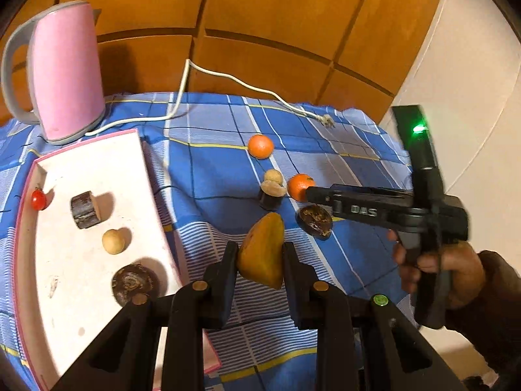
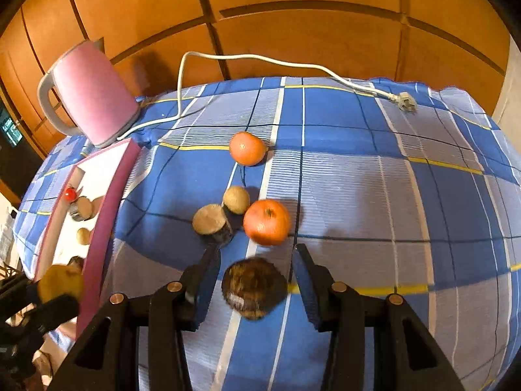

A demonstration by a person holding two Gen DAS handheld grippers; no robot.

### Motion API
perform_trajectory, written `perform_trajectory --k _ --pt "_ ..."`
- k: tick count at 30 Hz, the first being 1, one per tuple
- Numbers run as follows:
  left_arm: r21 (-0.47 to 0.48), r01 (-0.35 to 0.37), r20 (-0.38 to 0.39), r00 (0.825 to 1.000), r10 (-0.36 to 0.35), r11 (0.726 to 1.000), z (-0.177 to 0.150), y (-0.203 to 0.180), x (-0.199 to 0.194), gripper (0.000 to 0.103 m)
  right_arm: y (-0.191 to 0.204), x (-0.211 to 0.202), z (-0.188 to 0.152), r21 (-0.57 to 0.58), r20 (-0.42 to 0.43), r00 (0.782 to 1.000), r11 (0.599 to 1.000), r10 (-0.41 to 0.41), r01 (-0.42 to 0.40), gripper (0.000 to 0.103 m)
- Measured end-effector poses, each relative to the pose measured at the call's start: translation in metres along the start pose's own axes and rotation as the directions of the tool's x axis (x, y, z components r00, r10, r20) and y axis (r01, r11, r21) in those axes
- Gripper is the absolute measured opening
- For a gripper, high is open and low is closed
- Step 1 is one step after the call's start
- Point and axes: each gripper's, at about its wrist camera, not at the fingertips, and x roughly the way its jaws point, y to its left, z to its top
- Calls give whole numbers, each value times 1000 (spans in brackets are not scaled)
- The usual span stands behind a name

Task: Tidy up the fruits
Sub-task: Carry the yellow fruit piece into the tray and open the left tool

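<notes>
Four pieces already in tray; five left on cloth. Left gripper clamped on mango, beside tray. Right gripper open around dark fruit.

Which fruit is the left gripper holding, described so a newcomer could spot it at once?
Start at the pink kettle on the blue checked cloth, then the white tray in front of it. Just right of the tray, the left gripper is shut on a yellow-orange mango, pointed and far bigger than the round oranges beyond.
</notes>
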Motion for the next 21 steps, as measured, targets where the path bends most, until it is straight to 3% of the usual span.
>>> perform_trajectory --k 5,7,21 --pt "-29 -31 14 999 31 999 -3 12 -10 27 2 22 10 -17 -17 999 999 -50 50 47" --pt "-47 -46 14 999 47 998 -4 19 -12 27 1 28 11 -25 -17 997 997 -80 79 37" --pt "-140 -111 68 990 122 984 -7 55 -42 27 -6 28 30 -6 35 984 985 -174 174 37"
